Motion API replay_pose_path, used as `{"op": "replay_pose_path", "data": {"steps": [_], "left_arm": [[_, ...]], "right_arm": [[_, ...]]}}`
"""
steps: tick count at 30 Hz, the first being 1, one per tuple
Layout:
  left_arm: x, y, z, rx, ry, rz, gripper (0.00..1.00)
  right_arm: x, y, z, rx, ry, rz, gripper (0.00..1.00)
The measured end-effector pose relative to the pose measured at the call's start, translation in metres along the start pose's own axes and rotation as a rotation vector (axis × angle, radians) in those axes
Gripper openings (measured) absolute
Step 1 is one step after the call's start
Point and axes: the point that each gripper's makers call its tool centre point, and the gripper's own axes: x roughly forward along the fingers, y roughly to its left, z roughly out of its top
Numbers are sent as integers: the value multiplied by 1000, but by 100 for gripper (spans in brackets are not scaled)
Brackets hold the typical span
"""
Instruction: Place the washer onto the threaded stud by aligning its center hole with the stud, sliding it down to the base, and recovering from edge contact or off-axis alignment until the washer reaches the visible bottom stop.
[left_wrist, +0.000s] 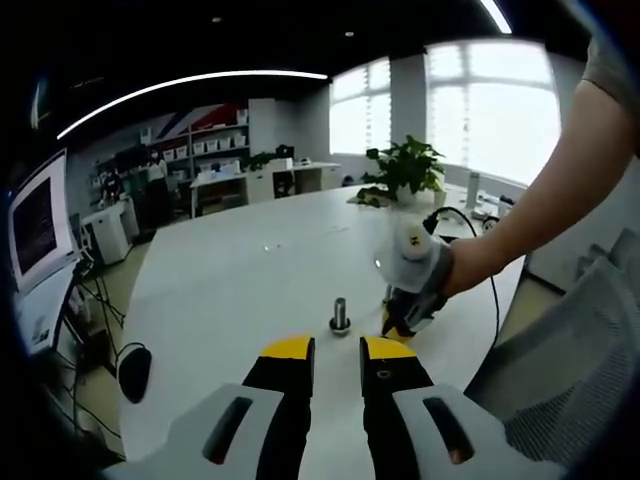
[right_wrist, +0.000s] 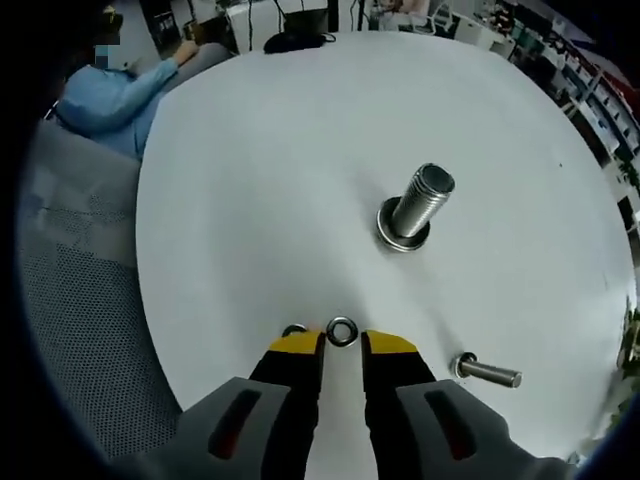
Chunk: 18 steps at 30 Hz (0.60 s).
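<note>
A: Item one, right claw (right_wrist: 342, 343)?
B: Low over the white desk (right_wrist: 250, 200), yellow tips a narrow gap apart with a small washer (right_wrist: 342, 331) lying flat at the tips. Whether the jaws pinch it or merely flank it, I cannot tell.

A: Item two, the stud?
B: Threaded stud (right_wrist: 420, 205), standing on its wide base, well apart from the washer, leaning only by lens effect. A ring already appears to sit at its foot. In the left gripper view the same stud (left_wrist: 340, 315) stands just beyond the left claw (left_wrist: 338, 350).

A: State of the left claw?
B: Released, jaws parted, grasping nothing. Probably held back as an observer while the other hand works.

A: Loose stock?
B: One bolt (right_wrist: 488, 373) lying on its side to the right of the right claw; a second small ring (right_wrist: 294, 329) partly hidden behind the left jaw tip.

A: Why the low claw?
B: Judged: lined up to pick the washer off the desk before carrying it to the stud.

A: Surface and room?
B: Round, smooth, matte white desk. Open office: potted plant (left_wrist: 405, 170), bright windows (left_wrist: 490, 110), shelving, monitor (left_wrist: 38, 225), mesh chair (right_wrist: 70, 260), a seated person in blue (right_wrist: 110, 95).
</note>
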Motion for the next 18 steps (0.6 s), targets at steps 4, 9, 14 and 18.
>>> {"op": "replay_pose_path", "data": {"steps": [4, 9, 14, 18], "left_arm": [[0, 0, 0, 6, 1, 0, 16], [0, 1, -1, 1, 5, 2, 16], [0, 1, -2, 0, 7, 3, 16], [0, 1, -2, 1, 9, 1, 15]], "right_arm": [[-1, 0, 1, -44, 9, 31, 17], [1, 1, 4, -75, 54, 40, 17], [3, 1, 8, -88, 80, 33, 15], [4, -1, 7, -109, 122, 47, 15]]}}
